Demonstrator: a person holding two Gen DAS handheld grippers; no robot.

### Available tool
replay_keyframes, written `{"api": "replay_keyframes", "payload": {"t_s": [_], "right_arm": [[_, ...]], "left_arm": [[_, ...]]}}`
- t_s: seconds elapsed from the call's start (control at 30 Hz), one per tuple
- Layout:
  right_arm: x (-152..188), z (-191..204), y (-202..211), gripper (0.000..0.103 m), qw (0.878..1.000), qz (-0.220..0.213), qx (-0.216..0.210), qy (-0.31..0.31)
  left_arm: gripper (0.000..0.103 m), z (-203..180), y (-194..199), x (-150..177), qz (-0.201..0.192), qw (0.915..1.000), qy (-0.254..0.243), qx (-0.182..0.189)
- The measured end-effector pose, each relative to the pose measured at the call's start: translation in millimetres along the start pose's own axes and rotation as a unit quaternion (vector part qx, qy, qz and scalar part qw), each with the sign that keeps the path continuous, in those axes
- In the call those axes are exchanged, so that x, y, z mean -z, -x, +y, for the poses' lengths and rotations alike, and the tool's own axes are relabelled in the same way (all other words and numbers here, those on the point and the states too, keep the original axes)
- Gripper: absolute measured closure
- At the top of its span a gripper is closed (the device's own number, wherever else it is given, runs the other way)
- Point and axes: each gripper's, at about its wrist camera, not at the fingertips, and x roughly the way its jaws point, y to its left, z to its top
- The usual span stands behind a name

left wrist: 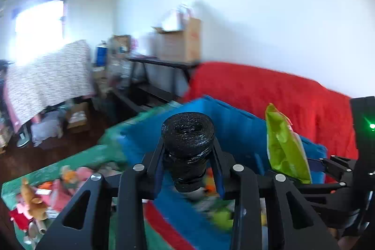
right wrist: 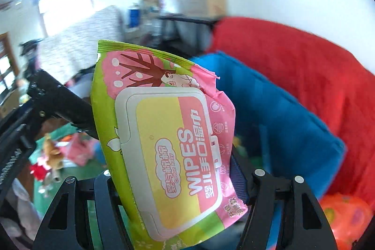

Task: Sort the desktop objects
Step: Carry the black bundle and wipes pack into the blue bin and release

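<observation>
- Holding a load in each hand: the left hand-held gripper [left wrist: 187, 165] is clenched on a black twine spool [left wrist: 187, 144], pads pressing its lower body, spool axis upright along the fingers.
- The right hand-held gripper [right wrist: 173, 170] is clamped on a wipes pack [right wrist: 168, 139], gripped across its lower part; the pack's long axis stands up and leans slightly left, lid facing the camera.
- In the left wrist view the same pack shows edge-on just to the right of the spool, so the two grippers ride side by side, close together.
- A blue bin [left wrist: 236, 132] lies directly ahead of and below both loads; its open mouth faces up, with mixed items inside, blurred.
- Judgement: neither hand is clearly nearer; the spool sits over the bin's near left part, the pack over its right.
- Beyond the bin: a red blanket [left wrist: 281, 95]. Left of it, plush toys [left wrist: 32, 200] lie on a green table [left wrist: 77, 156].
- An orange ball [right wrist: 344, 217] sits low right in the right wrist view.
</observation>
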Motion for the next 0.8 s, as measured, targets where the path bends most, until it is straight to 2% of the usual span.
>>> {"api": "replay_keyframes", "payload": {"t_s": [0.13,0.27,0.4,0.53,0.6,0.8], "right_arm": [[13.3,-57.1,-15.0,0.036,0.999,0.029,0.035,-0.027],[29.4,-94.6,-28.0,0.036,0.997,0.051,0.045,-0.045],[36.9,-109.1,-42.6,0.036,0.996,0.065,0.043,-0.045],[43.3,-108.6,-57.0,0.035,0.995,0.077,0.046,-0.039],[46.5,-106.8,-64.6,0.035,0.994,0.085,0.055,-0.03],[62.4,-109.2,-81.1,0.031,0.99,0.113,0.081,-0.014]], "left_arm": [[0.069,-47.1,-34.4,16.2,0.038,0.9982,-0.032,0.035],[0.069,-75.4,-60.1,37.4,0.075,0.9947,-0.055,0.044],[0.069,-93.0,-81.1,56.0,0.122,0.9893,-0.066,0.046],[0.069,-92.7,-96.6,70.5,0.16,0.9845,-0.059,0.041],[0.068,-93.6,-102.0,77.9,0.171,0.9827,-0.057,0.04],[0.067,-93.5,-89.3,81.3,0.168,0.9821,-0.072,0.046]]}}
